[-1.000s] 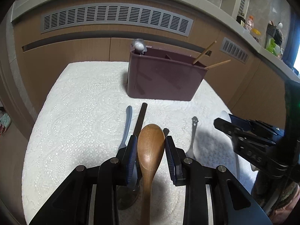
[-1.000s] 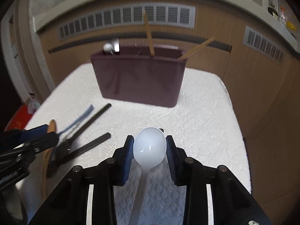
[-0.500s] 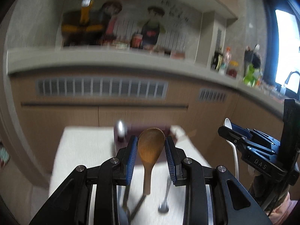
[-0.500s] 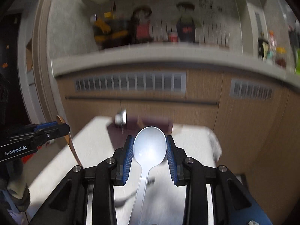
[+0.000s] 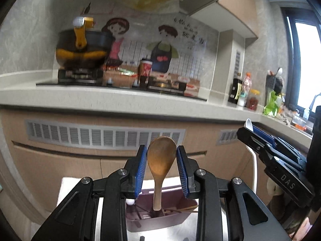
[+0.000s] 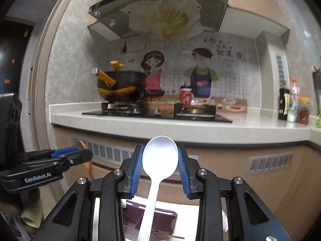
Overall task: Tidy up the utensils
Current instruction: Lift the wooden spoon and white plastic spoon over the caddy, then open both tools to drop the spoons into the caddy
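Wooden spoon – brown bowl up, pinched between left gripper pads. White plastic spoon – bowl clamped likewise in right gripper, handle hanging.

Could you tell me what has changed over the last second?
Both tongs, left and right, rose from the table to above the utensil holder. Unchanged: the left grips the wooden spoon, the right the white spoon.
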Demonstrator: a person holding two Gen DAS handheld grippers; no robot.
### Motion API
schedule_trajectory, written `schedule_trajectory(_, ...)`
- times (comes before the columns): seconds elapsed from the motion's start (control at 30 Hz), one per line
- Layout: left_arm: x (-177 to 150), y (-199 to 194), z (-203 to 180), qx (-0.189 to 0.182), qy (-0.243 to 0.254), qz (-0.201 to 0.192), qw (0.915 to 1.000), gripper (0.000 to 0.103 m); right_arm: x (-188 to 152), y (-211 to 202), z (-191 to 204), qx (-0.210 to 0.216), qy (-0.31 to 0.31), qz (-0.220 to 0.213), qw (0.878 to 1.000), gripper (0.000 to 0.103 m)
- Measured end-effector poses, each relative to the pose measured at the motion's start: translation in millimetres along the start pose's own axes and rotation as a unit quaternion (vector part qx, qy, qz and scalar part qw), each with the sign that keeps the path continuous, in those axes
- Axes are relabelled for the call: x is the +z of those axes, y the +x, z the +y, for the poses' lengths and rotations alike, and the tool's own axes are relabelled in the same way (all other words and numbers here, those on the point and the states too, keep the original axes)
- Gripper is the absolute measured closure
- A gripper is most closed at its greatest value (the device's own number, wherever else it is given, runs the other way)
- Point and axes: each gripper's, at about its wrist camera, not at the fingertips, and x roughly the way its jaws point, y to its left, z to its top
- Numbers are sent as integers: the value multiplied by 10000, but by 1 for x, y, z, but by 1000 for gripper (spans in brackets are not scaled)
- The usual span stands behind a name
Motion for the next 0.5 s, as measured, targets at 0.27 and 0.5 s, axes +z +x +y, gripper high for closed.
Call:
schedule_trajectory(0.27,-22,44,19,28,-211,296,9993,72,-29,55,-5,-163,140,367,9991,71)
schedule_trajectory(0.5,-36,69,25,39,-316,484,9983,72,-53,93,-10,-378,256,585,9972,71)
